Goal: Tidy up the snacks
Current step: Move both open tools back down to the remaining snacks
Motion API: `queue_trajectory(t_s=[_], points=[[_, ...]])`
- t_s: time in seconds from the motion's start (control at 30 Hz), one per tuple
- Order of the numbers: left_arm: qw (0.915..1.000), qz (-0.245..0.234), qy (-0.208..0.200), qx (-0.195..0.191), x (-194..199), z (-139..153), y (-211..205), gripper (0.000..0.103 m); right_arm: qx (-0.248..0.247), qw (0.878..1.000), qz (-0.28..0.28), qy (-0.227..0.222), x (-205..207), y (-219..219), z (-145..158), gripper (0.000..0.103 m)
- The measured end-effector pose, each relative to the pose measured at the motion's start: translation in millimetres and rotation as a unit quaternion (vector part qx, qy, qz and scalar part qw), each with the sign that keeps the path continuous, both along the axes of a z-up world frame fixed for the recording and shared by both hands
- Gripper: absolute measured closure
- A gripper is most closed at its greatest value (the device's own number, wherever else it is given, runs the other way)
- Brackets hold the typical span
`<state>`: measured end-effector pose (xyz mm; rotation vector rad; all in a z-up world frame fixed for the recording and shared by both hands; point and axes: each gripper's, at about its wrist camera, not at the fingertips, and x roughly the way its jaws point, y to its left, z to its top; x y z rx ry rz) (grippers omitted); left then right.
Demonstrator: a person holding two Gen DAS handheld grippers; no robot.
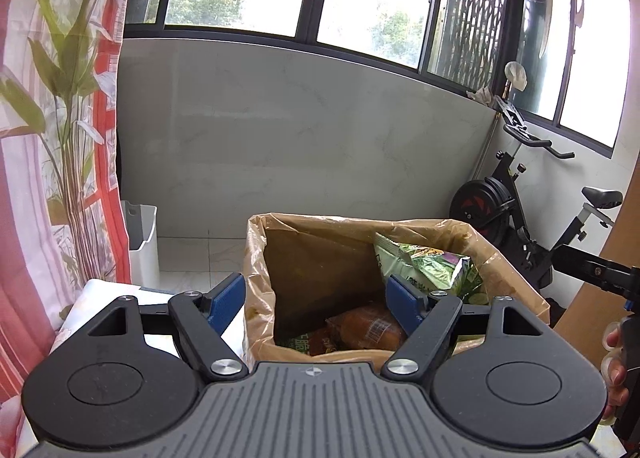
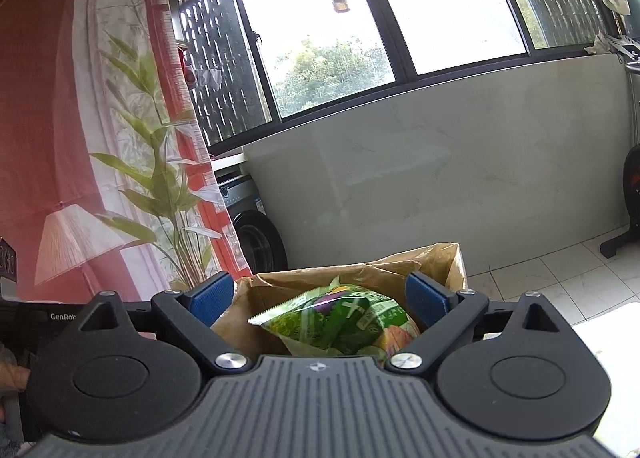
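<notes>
An open brown paper bag (image 1: 312, 254) stands just ahead of both grippers. A green snack packet (image 1: 432, 266) leans in its right corner above an orange-brown packet (image 1: 368, 328) lying deeper inside. My left gripper (image 1: 316, 304) is open; its left pad is outside the bag's left wall and its right pad is over the inside. In the right wrist view the green snack packet (image 2: 340, 322) lies in the mouth of the bag (image 2: 360, 270). My right gripper (image 2: 320, 298) is open around it, and the pads stand clear of the packet.
A white bin (image 1: 142, 242) stands on the tiled floor by the red plant-print curtain (image 1: 60, 137). An exercise bike (image 1: 540, 217) is at the right and a washing machine (image 2: 252, 234) behind the curtain. A person's hand (image 1: 616, 362) holds the other gripper at the right edge.
</notes>
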<state>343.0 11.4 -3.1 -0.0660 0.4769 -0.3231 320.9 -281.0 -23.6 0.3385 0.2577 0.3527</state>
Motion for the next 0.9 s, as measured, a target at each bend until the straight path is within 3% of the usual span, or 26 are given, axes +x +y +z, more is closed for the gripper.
queue_trajectory(t_s=[0.3,0.57,0.7,0.9], points=[[0.9997,0.009,0.017,-0.017,-44,-21,32,0.024,-0.007,1.0,0.0,0.005,-58,-26,-22,0.008],[0.9971,0.027,0.061,-0.036,-82,-73,44,0.024,-0.055,0.996,-0.013,0.069,-93,-35,-71,0.01],[0.9938,0.035,0.099,-0.035,-94,-102,45,0.025,-0.08,0.989,-0.011,0.122,-106,-30,-102,0.023],[0.9904,0.049,0.125,-0.03,-109,-126,44,0.026,-0.085,0.978,0.052,0.184,-126,-1,-136,0.034]])
